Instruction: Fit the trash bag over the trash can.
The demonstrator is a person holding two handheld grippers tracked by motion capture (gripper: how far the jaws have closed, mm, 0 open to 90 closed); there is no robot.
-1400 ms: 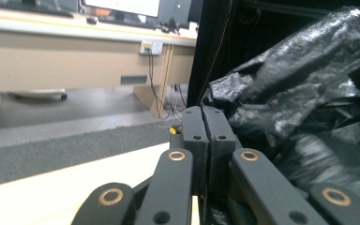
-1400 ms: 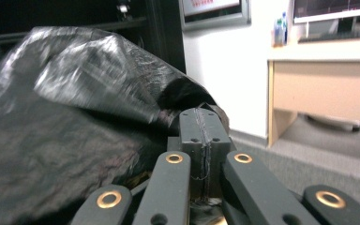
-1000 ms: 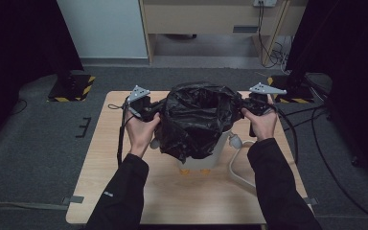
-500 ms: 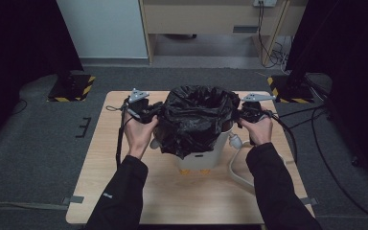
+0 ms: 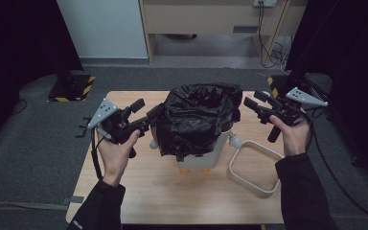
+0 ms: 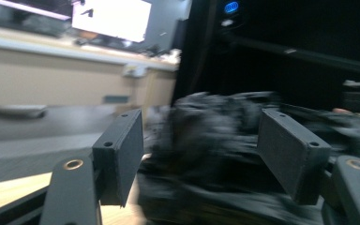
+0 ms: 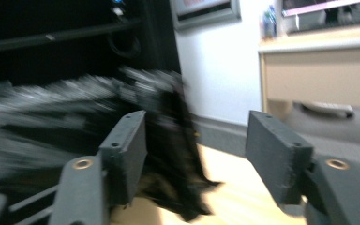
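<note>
The bin (image 5: 199, 153) stands in the middle of the frame on the table (image 5: 139, 191), and the black bag (image 5: 194, 120) lines it, with the edge folded down over the rim on all sides. Inside the bag I see only dark plastic; if something lies at the bottom, I cannot tell.

The left gripper (image 5: 146, 112) is at the left of the bag and the right gripper (image 5: 251, 104) at the right, both a little apart from it. The jaws of both have just been opening and now stand wide, with nothing between them; the gripper views show the bag beyond the pads, blurred.

I judge the step is to let go after fitting the bag. To do it well, both hands should move away level and outward, so no pad catches the loose plastic and pulls the fold off the rim. A white frame (image 5: 254, 167) lies at the lower right, just beside the bin.
</note>
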